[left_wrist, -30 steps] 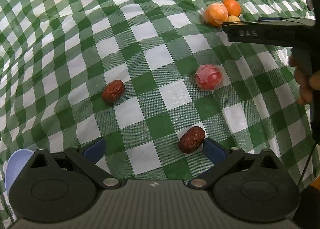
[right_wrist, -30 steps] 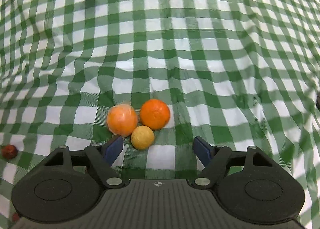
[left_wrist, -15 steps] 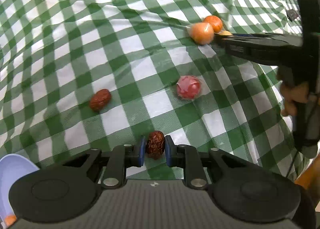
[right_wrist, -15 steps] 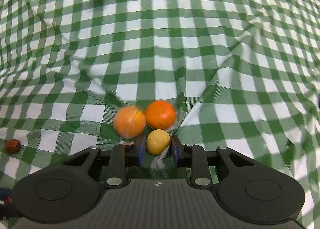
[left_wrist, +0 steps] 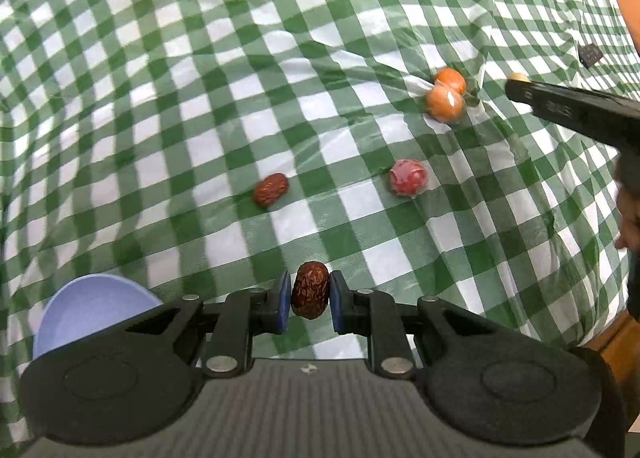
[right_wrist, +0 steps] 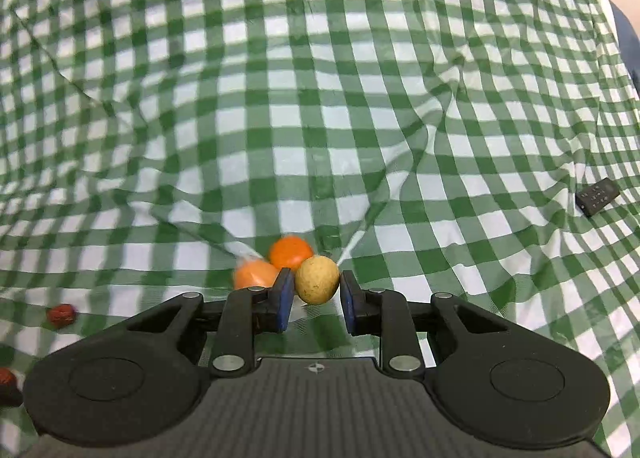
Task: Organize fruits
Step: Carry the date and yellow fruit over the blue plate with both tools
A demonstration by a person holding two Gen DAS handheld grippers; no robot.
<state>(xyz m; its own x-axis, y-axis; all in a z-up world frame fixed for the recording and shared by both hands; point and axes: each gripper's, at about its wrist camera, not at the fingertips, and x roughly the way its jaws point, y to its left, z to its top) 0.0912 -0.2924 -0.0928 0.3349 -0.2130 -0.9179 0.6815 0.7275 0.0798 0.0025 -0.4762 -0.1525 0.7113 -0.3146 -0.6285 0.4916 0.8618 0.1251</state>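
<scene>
My left gripper is shut on a wrinkled red date, held above the green checked cloth. A second date and a red wrapped fruit lie ahead on the cloth. Two orange fruits sit further right. My right gripper is shut on a small yellow fruit, lifted just in front of the two orange fruits. In the left wrist view the right gripper reaches in from the right with the yellow fruit at its tip.
A light blue bowl sits at the lower left, beside my left gripper. A small black remote-like device lies on the cloth at the right. The cloth is wrinkled with raised folds. A date lies at the left.
Both grippers have closed on their fruits, the left on the date and the right on the yellow fruit, and have lifted them off the cloth. The blue bowl has come further into view.
</scene>
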